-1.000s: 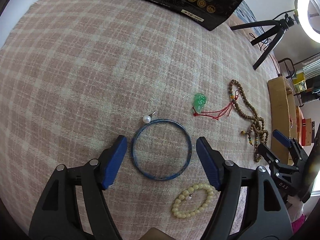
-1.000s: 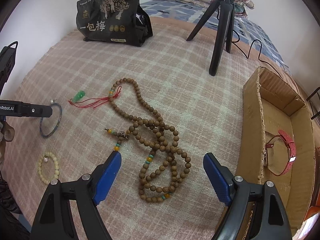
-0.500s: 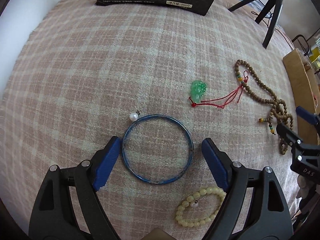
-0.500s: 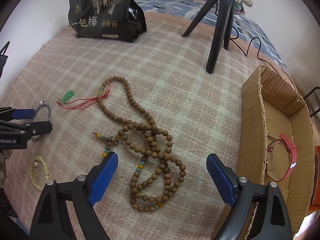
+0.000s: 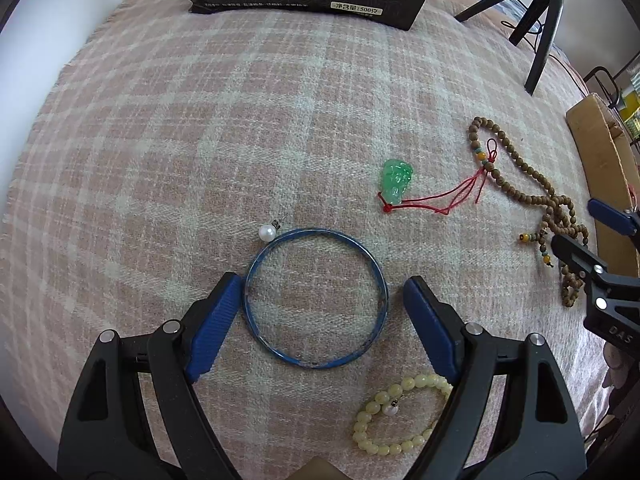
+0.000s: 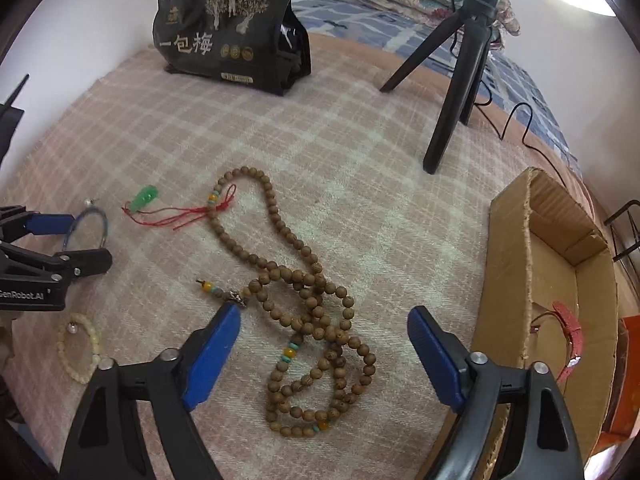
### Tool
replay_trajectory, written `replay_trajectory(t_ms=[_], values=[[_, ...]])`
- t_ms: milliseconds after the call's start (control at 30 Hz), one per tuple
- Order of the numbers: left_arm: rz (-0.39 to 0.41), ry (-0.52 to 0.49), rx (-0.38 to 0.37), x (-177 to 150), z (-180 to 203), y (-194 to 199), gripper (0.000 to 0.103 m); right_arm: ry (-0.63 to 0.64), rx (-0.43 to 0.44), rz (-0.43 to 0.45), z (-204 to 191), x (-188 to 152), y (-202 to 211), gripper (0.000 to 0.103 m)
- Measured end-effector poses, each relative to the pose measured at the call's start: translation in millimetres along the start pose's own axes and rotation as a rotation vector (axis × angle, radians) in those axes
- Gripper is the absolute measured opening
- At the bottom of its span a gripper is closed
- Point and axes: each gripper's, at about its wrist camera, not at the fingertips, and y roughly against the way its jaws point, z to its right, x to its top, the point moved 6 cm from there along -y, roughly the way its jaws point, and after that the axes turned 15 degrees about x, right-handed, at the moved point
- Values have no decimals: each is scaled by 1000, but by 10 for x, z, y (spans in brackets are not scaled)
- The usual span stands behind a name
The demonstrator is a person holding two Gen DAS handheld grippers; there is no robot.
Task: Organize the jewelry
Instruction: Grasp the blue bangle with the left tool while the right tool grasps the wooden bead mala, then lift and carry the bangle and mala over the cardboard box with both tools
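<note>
A blue bangle (image 5: 316,298) lies flat on the plaid cloth between the open fingers of my left gripper (image 5: 324,308), the left pad at its rim. A pearl earring (image 5: 267,233) sits just beyond it, a green jade pendant (image 5: 397,179) on a red cord further right, and a yellow bead bracelet (image 5: 394,416) near my right finger. My right gripper (image 6: 324,344) is open over the piled brown wooden bead necklace (image 6: 316,320). The cardboard box (image 6: 508,280) at the right holds a red watch (image 6: 568,332).
A black snack bag (image 6: 232,36) stands at the back of the cloth. A black tripod (image 6: 460,76) with a cable stands at the back right. Folded bedding lies behind it. The left gripper (image 6: 52,256) shows at the left edge of the right wrist view.
My left gripper has edged forward and turned left around the bangle. My right gripper has moved forward over the wooden bead pile. No jewelry has moved.
</note>
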Motion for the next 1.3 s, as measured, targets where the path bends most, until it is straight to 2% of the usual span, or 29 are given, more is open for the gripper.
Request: replay_trajectory(t_ms=[167,267,333,400,467,500,567,700,867,1033,1300], values=[[4,-7,3,-3,3,3,84,20,-14,-40,-2,-17,-151,77],[5,-10,3,0,9,-4,84,9,-9,-33,11,-13,-207,81],[4,-9,3,2,8,-3,84,-21,21,-25,48,0,-221,81],[4,-9,-2,4,8,-6,84,-41,62,-19,52,-11,-219,75],[6,-12,7,1,7,-5,81,-36,83,-13,35,-14,-204,59],[8,-14,13,0,6,-4,79,-33,89,-11,14,-15,-194,54],[12,-22,21,-3,12,0,76,-27,101,-7,-29,-14,-178,29],[14,-22,9,-11,-1,27,74,-3,78,-10,-102,-16,-175,12],[8,-4,-10,-31,-56,61,74,-31,90,11,-118,-4,-98,11],[12,23,-34,-45,-122,156,74,-73,114,84,-86,52,143,11],[83,49,-67,-44,-192,487,74,-114,151,222,-71,181,675,10]])
